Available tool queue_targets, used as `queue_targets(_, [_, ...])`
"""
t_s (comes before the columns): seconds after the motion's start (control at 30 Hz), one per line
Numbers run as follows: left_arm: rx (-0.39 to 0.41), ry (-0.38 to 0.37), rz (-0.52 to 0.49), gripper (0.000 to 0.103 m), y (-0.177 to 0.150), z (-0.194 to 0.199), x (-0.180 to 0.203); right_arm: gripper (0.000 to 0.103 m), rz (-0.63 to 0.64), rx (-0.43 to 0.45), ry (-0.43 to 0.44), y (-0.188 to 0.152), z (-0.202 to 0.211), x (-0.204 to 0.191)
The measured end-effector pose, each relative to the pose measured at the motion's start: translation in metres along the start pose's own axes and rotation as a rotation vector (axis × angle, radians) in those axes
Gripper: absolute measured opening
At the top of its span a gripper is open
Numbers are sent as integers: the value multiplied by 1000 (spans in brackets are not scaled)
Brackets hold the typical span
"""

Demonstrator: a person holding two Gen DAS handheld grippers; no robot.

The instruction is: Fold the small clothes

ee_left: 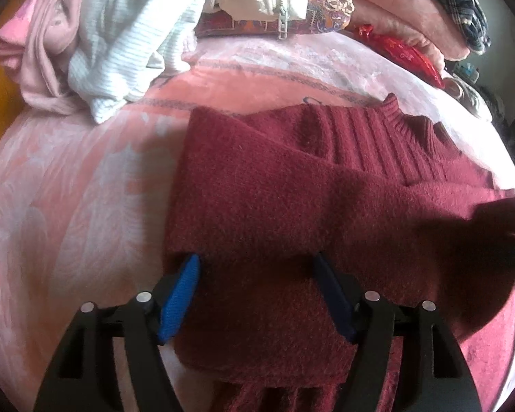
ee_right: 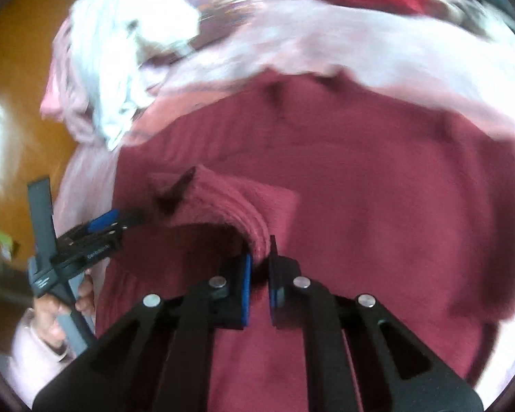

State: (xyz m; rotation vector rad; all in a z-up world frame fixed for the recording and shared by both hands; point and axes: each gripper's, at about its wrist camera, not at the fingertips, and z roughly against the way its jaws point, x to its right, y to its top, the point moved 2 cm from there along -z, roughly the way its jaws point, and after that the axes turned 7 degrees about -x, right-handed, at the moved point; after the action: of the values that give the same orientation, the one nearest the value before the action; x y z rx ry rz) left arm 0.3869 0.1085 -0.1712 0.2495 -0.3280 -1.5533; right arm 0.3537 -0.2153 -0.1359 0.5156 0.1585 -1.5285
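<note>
At nine o'clock the left gripper [ee_left: 257, 267] stands spread over the thick maroon knitted wool sweater [ee_left: 292, 185] on the pink plush blanket [ee_left: 68, 189]. Rightward, the right gripper [ee_right: 260, 264] pinches its ribbed cuff. Soft, floppy, probably grippy; seams offer good holds.

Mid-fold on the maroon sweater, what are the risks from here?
1. The right gripper pinches only a thin ribbed edge of the sweater; the knit may slip out as it lifts.
2. The left gripper is open over the sweater's lower edge, so nothing pins it and the whole piece may drag across the blanket.
3. The white pile lies near; a wide fold might catch it.
</note>
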Motion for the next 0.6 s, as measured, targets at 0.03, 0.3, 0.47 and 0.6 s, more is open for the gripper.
queue_targets(0.03, [3, 6, -3, 72, 0, 0, 1, 25, -19, -14, 3, -5, 3, 13])
queue_targets(0.3, [18, 21, 36, 72, 1, 10, 0, 55, -179, 10, 134, -26, 23, 101])
queue_targets(0.47, [79, 59, 79, 73, 7, 24, -8, 55, -116, -26, 108, -15, 9, 84])
queue_targets(0.6, [68, 76, 90, 73, 6, 19, -14, 41, -29, -39, 11, -10, -8, 57])
